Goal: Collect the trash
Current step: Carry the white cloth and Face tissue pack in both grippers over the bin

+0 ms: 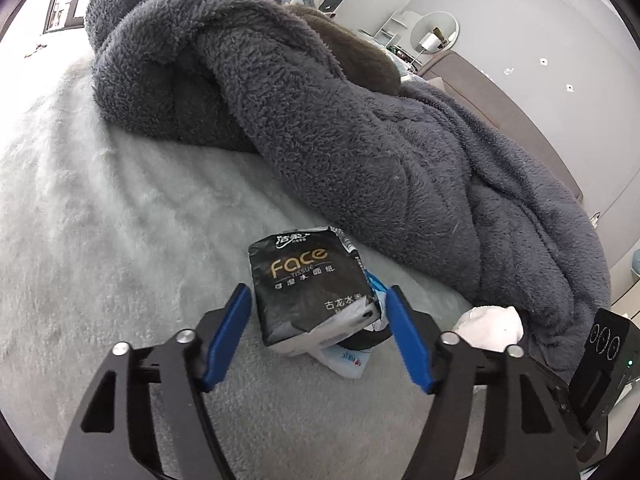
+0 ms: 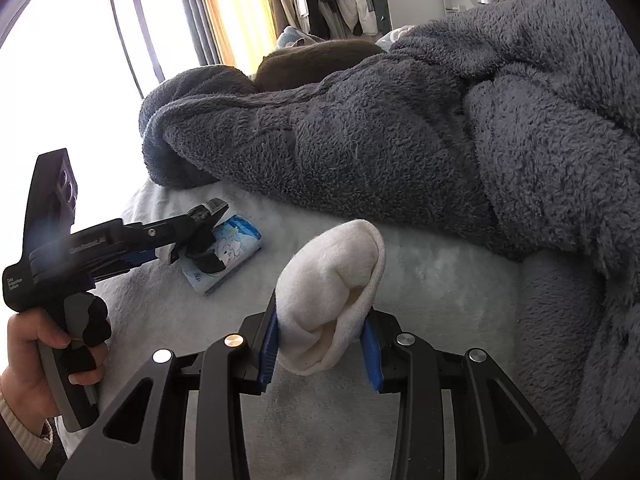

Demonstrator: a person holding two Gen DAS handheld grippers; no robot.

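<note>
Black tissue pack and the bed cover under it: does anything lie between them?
Yes. In the left wrist view, the black tissue pack rests on a light blue tissue pack, which lies on the pale bed cover.

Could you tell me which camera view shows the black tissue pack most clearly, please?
The left wrist view: the black tissue pack fills the centre, label readable, between the left tongs. The right wrist view shows only its edge, mostly hidden by them.
</note>
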